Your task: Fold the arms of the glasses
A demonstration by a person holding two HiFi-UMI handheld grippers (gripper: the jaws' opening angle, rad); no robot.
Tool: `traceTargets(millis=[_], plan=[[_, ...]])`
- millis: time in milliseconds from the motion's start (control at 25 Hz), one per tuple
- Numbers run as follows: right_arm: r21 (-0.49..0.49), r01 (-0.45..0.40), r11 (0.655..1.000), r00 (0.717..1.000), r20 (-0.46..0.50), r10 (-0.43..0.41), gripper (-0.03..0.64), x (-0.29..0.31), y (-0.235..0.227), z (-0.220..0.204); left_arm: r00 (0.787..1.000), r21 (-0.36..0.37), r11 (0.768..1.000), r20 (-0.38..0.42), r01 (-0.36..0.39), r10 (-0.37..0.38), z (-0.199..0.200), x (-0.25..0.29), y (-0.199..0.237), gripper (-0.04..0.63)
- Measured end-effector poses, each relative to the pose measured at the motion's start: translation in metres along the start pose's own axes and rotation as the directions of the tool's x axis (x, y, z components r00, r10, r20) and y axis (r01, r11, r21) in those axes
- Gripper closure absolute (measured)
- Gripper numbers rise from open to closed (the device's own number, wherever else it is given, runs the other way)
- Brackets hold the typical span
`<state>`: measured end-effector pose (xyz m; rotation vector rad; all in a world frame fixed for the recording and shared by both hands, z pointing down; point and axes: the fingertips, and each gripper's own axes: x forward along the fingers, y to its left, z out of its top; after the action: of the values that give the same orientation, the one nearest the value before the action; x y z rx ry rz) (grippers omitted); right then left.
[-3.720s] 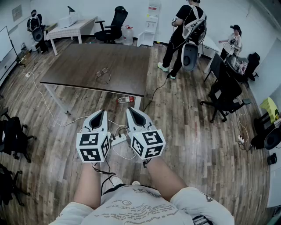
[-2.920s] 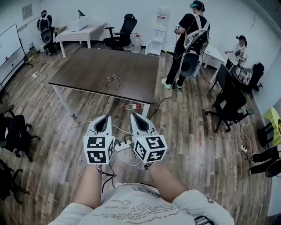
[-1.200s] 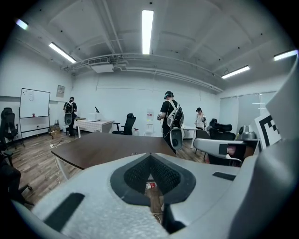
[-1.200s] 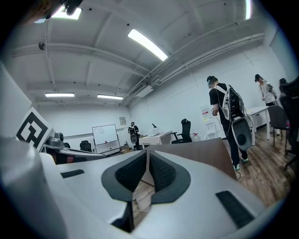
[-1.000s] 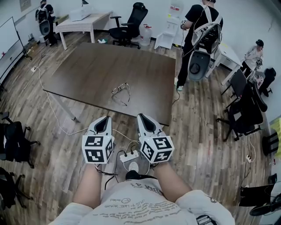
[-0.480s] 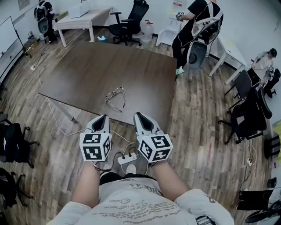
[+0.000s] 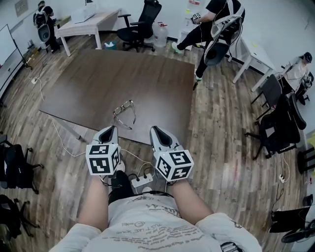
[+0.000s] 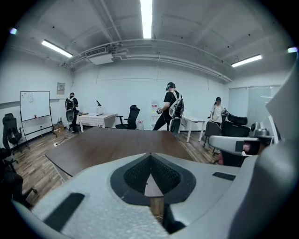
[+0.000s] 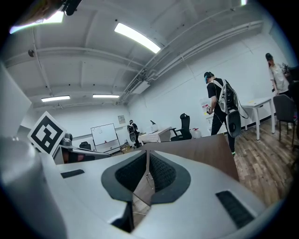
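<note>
Left gripper [image 7: 112, 129] and right gripper [image 7: 154, 130], clenched empty, face one pair of glasses [image 7: 124, 112] on one table [image 7: 147, 78].

Pretty busy office here. A big dark brown table [image 7: 123, 78] sits in the middle of a wood-plank floor [image 7: 231, 123], and a white power strip [image 7: 140, 180] lies on the boards just off the table's near edge. Past the far right corner, someone in black [image 7: 216, 9] wearing a grey backpack rig [image 7: 219, 42] is mid-stride. Along the back wall there's a white table [image 7: 83, 19], a black office chair [image 7: 142, 22] and a water jug [image 7: 160, 33]. Another person [image 7: 42, 24] stands at the far left near a whiteboard [image 8: 35, 105]. One more [image 7: 298, 74] sits over on the right by some black chairs [image 7: 278, 128]. Long strip lights [image 8: 146, 16] run along the ceiling.
</note>
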<state>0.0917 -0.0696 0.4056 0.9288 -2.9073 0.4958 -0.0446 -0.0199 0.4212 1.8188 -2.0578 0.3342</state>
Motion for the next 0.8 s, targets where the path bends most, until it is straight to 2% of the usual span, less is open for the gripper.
traceTargets(millis=[400,800], plan=[[0.010,0.001,1.000,1.000,-0.002,-0.001,0.600,0.029,-0.012,0.007,1.000,0.009,1.000,-0.012,-0.013,0.013,0.010,0.027,0.025,0.581],[0.029,0.027,0.999,0.998,-0.050,-0.026,0.600,0.086,-0.032,0.003,0.997,0.064,0.998,-0.081,0.012,-0.007,0.010,0.095,0.059,0.580]])
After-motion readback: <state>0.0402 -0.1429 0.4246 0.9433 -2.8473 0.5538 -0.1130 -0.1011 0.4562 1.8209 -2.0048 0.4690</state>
